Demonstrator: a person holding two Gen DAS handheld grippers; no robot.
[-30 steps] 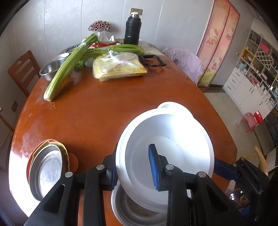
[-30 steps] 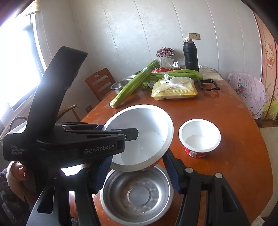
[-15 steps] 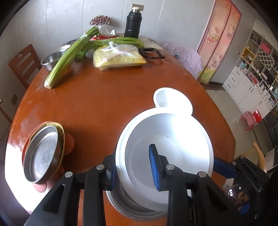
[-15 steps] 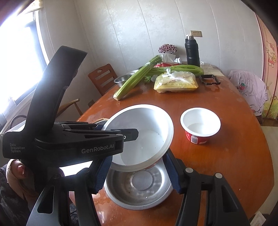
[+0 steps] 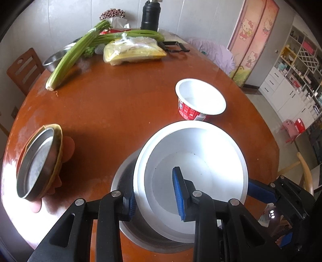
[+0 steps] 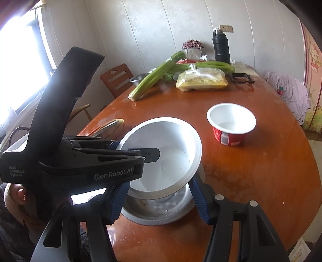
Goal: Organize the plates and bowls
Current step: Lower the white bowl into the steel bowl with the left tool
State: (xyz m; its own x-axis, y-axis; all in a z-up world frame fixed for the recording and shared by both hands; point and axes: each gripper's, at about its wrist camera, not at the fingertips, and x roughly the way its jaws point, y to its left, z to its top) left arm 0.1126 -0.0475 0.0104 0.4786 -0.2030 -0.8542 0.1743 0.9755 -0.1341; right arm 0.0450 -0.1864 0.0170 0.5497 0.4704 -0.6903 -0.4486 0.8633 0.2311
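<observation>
A large white bowl (image 5: pixel 197 161) hangs tilted just over a steel bowl (image 5: pixel 124 181) on the brown table. My left gripper (image 5: pixel 155 193) is shut on its near rim, one blue pad inside and one outside. In the right wrist view the white bowl (image 6: pixel 161 153) sits between the blue pads of my right gripper (image 6: pixel 159 199), which press on its lower sides above the steel bowl (image 6: pixel 161 213). The left gripper (image 6: pixel 136 150) reaches in from the left. A small white cup bowl with a red wall (image 5: pixel 201 100) (image 6: pixel 231 121) stands further back on the right.
A steel plate in a yellow dish (image 5: pixel 36 165) lies at the table's left edge. At the far end are celery (image 5: pixel 76 54), a yellow food bag (image 5: pixel 132 52), a steel basin (image 5: pixel 54 60) and a black flask (image 5: pixel 151 16). A wooden chair (image 5: pixel 24 68) stands at the left.
Both grippers have come down and forward with the white bowl. The steel bowl beneath is now closer under it, and the small cup bowl shows in full behind.
</observation>
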